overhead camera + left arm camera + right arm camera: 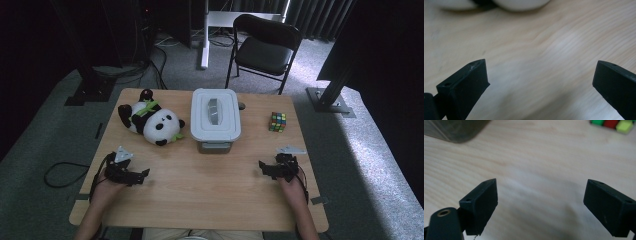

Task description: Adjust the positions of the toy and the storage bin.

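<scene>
A plush panda lies on its back at the table's far left. A white lidded box with a grey handle stands at the middle back. A colour cube sits to its right. My left gripper rests low near the front left, open, with bare wood between its jaws; the panda's white edge shows ahead. My right gripper sits front right, open and holding nothing; the box corner and the cube lie beyond it.
The wooden table has bare room across its front half between my hands. A black chair stands behind the table, and dark stand bases flank it on the carpet. A cable loops on the floor at left.
</scene>
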